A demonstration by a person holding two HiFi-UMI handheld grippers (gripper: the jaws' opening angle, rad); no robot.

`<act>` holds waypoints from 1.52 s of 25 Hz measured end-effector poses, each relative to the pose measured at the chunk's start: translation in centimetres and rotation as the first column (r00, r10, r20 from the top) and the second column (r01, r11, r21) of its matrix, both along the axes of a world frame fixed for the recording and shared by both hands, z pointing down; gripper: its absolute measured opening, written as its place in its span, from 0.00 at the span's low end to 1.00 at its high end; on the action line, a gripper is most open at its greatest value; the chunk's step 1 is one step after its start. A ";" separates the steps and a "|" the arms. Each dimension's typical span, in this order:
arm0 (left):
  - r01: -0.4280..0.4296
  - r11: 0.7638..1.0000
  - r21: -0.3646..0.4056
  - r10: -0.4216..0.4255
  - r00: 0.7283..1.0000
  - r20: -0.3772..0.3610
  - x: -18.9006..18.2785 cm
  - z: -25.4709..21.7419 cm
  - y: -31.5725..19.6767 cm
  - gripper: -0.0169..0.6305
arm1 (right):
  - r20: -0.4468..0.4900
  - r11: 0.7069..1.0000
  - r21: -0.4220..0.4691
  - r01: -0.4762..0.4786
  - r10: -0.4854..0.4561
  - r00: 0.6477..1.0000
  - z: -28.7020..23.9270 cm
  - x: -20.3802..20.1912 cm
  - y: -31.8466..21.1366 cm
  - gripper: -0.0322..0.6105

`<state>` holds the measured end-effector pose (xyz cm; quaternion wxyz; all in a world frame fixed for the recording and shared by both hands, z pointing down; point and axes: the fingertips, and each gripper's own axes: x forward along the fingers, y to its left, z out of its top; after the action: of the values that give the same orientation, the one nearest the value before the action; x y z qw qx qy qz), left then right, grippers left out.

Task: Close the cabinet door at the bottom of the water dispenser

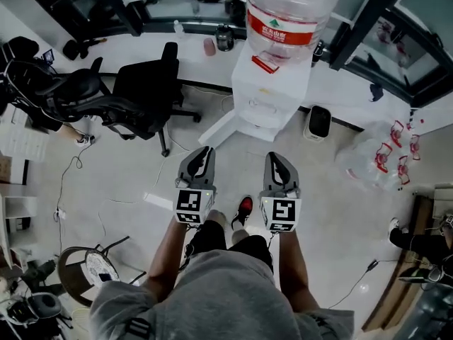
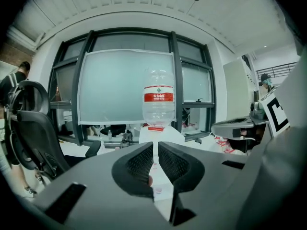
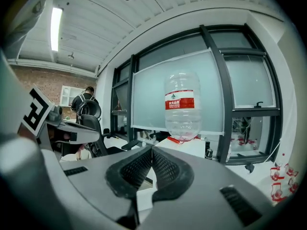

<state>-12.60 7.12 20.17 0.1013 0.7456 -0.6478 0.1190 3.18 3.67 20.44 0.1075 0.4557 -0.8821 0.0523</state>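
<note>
A white water dispenser [image 1: 270, 83] with a clear bottle with a red label [image 1: 291, 9] on top stands by the window ledge. Its bottom cabinet door [image 1: 219, 127] hangs open, swung out to the left over the floor. Both grippers are held side by side in front of it, apart from it. My left gripper [image 1: 204, 151] points toward the open door's edge, and my right gripper [image 1: 273, 157] points at the dispenser's front. In the left gripper view the left gripper [image 2: 155, 145] is shut and empty, with the dispenser [image 2: 160, 134] straight ahead. The right gripper [image 3: 152, 149] is likewise shut and empty, with the bottle [image 3: 181, 110] beyond it.
A black office chair [image 1: 145, 91] stands left of the door. A small black and white appliance [image 1: 318, 122] sits right of the dispenser, and empty bottles [image 1: 379, 160] lie further right. The person's shoes [image 1: 243, 210] are below the grippers. Cables and a round stool [image 1: 90, 268] are at lower left.
</note>
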 end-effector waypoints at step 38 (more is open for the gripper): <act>0.139 0.959 -0.247 -0.165 0.982 -0.087 -17.3 42.4 -7.4 0.11 | -0.091 0.944 -0.268 0.192 -0.223 0.970 41.9 -19.7 -8.5 0.08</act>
<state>-29.85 -0.23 62.56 0.2340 0.6811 -0.6778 0.1481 -16.56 -4.88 62.34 0.2236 0.3445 -0.9029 0.1272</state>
